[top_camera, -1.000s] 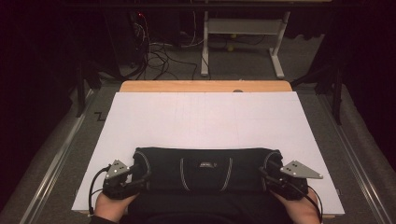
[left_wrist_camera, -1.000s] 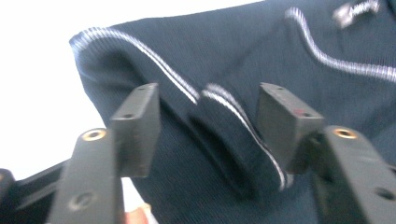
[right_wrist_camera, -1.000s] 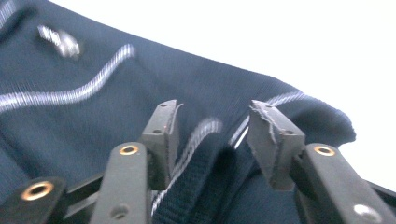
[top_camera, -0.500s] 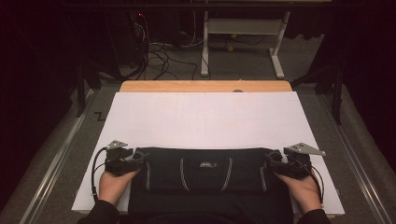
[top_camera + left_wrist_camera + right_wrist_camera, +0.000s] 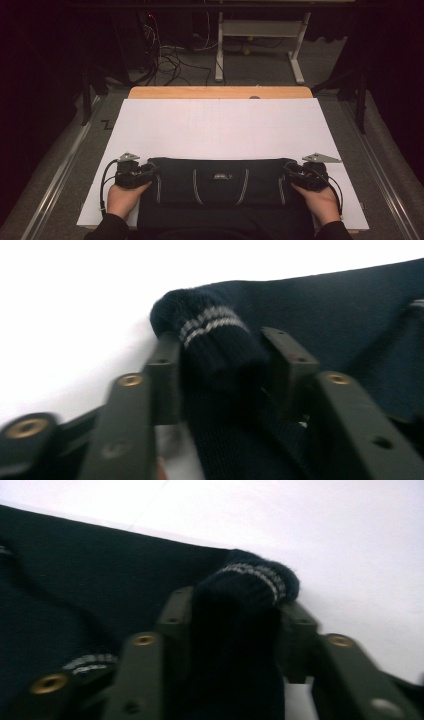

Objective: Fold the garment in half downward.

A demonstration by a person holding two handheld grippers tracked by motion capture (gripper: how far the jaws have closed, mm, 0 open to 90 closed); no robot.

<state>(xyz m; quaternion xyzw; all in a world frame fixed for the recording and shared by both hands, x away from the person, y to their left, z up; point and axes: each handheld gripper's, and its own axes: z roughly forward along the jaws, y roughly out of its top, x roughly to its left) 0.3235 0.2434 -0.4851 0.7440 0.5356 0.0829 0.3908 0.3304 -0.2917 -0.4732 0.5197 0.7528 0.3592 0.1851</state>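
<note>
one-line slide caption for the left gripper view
Left hand-held gripper clamping a navy garment's striped ribbed cuff over a white table.

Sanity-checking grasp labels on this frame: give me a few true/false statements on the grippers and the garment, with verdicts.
1. The left gripper clamps a striped knit cuff. True.
2. The right gripper hangs open above the table. False: it is shut on the other striped cuff.
3. The dark navy sweater lies at the table's near edge. True.
4. The sweater lies on bare wood. False: it rests on a white sheet.
5. The sweater is red. False: dark navy.
</note>
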